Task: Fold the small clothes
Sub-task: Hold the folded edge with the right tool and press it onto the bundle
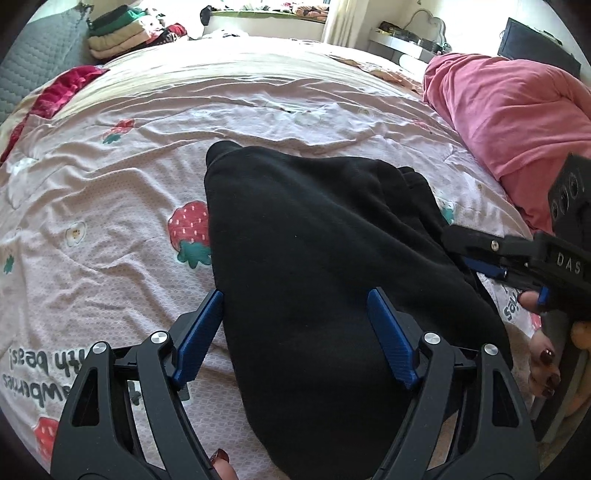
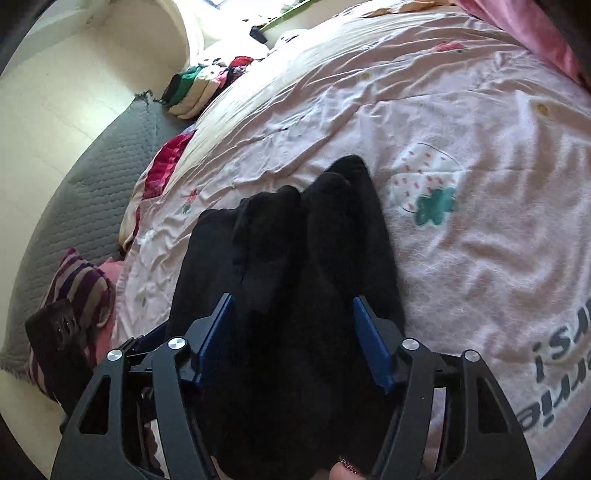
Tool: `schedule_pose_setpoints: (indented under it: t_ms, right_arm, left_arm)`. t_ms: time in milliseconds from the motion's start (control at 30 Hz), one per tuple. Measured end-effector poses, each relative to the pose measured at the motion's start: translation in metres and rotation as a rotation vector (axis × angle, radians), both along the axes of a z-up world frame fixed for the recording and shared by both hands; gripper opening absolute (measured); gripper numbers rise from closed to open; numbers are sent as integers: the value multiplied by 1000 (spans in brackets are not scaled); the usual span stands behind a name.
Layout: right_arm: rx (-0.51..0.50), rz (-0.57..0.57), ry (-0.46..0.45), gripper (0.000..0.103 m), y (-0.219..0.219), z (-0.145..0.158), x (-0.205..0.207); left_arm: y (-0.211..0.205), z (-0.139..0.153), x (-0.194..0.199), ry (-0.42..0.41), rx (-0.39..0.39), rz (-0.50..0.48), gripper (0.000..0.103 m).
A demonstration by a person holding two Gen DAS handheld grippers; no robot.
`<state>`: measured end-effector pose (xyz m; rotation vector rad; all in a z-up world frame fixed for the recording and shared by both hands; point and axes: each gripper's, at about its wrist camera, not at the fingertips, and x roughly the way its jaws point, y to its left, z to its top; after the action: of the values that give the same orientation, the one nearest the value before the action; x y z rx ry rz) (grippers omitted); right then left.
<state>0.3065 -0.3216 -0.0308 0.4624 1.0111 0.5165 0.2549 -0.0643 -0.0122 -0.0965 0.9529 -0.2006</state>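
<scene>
A black garment (image 1: 314,258) lies in a long strip on the pink strawberry-print bedspread (image 1: 110,206). My left gripper (image 1: 295,306) is open, its blue fingers (image 1: 201,332) straddling the near end of the garment. My right gripper (image 2: 293,314) is open too, its jaws on either side of the bunched black cloth (image 2: 295,258). The right gripper also shows at the right edge of the left wrist view (image 1: 491,254), lying low against the garment's right side.
A pink pillow or duvet (image 1: 517,110) lies at the right of the bed. A stack of folded clothes (image 1: 118,33) sits at the far left corner. A red garment (image 1: 55,96) and a grey quilted mat (image 2: 92,177) lie at the left edge.
</scene>
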Motion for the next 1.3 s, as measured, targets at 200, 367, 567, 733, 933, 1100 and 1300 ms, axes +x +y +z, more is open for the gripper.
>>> schedule_pose_setpoints:
  t_ms: [200,367,567,733,933,1100,1300]
  right_arm:
    - [5,44,17,60,14,-3,12]
    - [-70,80,-36,21,23,2,8]
    - [-146,51,-189,5,3,42,2]
    - [-164,-8,-178,5,-21,38,9]
    - [-274,-43,-19,18,-20,2,23]
    - [-177,-87,-131,34,-29,31,13]
    - [-212,64,-46,49,9,5,17]
  left_arm:
    - [0,0,-1,2,-11,2,73]
    - [-3,2,-1,4,-5,-1,74]
    - [-4,7,-2,20,-34,12,74]
    - [-16,16,-5,6,-86,-25,77]
    - [-37,10,-5,1,22,-51,84]
    - [-35,9,-7,-5,8,-50,84]
    - [-33,10,-11,-14,-3,-44,84]
